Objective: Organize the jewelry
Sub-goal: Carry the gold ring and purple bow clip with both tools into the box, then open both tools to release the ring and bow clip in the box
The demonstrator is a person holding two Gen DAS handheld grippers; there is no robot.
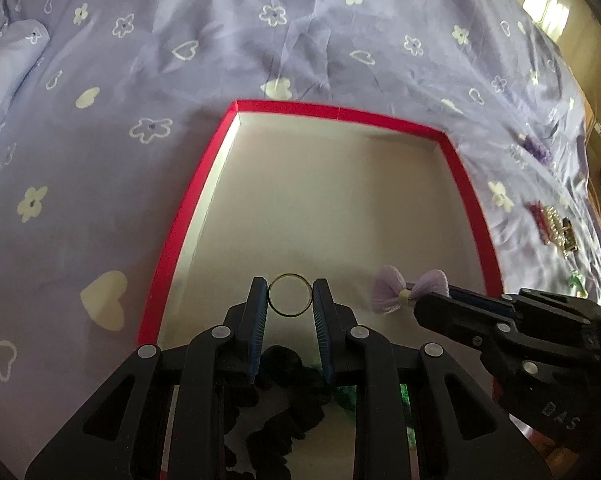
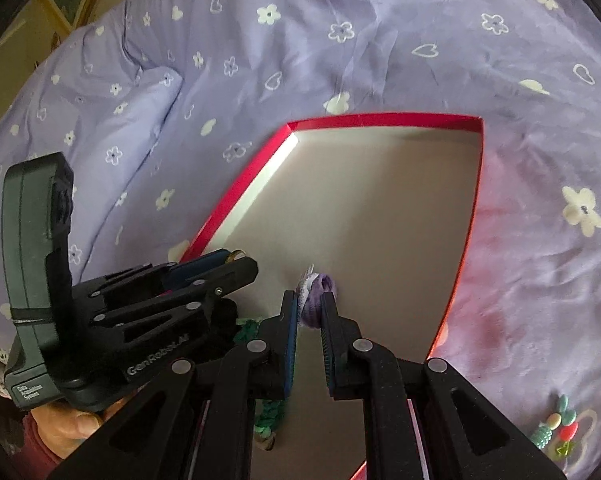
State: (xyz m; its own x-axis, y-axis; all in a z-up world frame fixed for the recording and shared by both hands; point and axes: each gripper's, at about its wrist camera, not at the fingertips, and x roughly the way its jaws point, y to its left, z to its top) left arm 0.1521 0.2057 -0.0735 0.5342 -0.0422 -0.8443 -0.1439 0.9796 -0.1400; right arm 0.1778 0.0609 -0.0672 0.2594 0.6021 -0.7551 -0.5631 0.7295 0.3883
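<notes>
My left gripper [image 1: 290, 294] is shut on a thin gold ring [image 1: 290, 294] and holds it upright over the near part of a red-rimmed box [image 1: 188, 216] with a pale floor. My right gripper [image 2: 309, 300] is shut on a purple bow hair clip [image 2: 318, 294], also over the box [image 2: 236, 192]. In the left wrist view the bow [image 1: 410, 289] shows at the right gripper's tip [image 1: 414, 300], right of the ring. The left gripper [image 2: 236, 258] shows at the left of the right wrist view. A black scrunchie [image 1: 284, 392] and a green braided piece [image 2: 266, 412] lie in the box beneath the grippers.
The box sits on a purple bedspread [image 1: 300, 40] with flowers and hearts. On the spread to the right lie a pearl and red hair clip [image 1: 552, 224], a purple piece [image 1: 534, 148] and a colourful beaded bracelet [image 2: 560, 432]. A pillow [image 2: 132, 120] is at the left.
</notes>
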